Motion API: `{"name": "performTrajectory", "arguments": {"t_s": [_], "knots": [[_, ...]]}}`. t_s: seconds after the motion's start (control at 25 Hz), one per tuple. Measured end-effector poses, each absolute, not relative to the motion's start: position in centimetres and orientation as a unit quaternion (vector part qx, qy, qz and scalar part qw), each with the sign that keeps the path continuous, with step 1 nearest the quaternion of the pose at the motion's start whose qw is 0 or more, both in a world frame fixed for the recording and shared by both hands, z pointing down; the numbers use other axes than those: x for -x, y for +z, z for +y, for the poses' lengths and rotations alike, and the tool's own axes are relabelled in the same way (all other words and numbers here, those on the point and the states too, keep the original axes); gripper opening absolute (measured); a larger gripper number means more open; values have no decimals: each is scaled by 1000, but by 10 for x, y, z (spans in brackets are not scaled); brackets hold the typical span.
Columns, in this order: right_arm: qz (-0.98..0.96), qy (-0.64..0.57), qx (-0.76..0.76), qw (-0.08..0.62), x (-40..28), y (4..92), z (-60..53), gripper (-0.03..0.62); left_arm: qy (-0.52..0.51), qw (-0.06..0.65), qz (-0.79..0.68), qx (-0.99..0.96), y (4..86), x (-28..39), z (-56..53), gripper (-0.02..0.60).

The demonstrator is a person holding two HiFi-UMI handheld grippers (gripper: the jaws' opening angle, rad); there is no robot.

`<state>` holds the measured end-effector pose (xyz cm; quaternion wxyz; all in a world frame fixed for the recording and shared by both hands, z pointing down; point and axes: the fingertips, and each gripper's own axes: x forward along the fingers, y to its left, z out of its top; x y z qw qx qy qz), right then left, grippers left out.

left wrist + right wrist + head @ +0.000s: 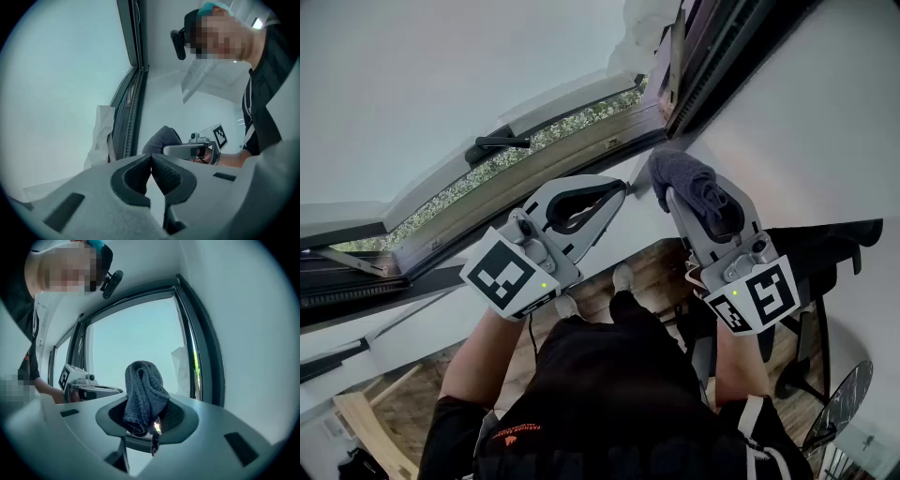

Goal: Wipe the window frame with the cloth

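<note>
Cloth raised to the corner of the window frame.
The dark grey cloth (143, 390) is bunched and clamped between the jaws of the right gripper (149, 417), with a wad standing past the tips just below the corner of the dark window frame (534, 173) (contact with the frame not discernible). The left gripper (151, 161) is just beside the right one, jaws pressed together on nothing, tips near the frame's lower rail. A black handle (497, 142) lies on that rail. A crumpled white sheet (642, 33) hangs at the corner.
</note>
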<state>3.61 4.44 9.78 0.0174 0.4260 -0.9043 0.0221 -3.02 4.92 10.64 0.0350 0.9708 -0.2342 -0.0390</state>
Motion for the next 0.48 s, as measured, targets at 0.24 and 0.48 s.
{"name": "performTrajectory", "arguments": {"t_s": [0.24, 0.48], "knots": [[-903, 26, -428, 20, -37, 101, 43, 127, -40, 36, -232, -971, 109, 28, 48, 20], [-899, 31, -437, 10, -47, 101, 36, 129, -42, 39, -225, -973, 111, 19, 44, 20]]}}
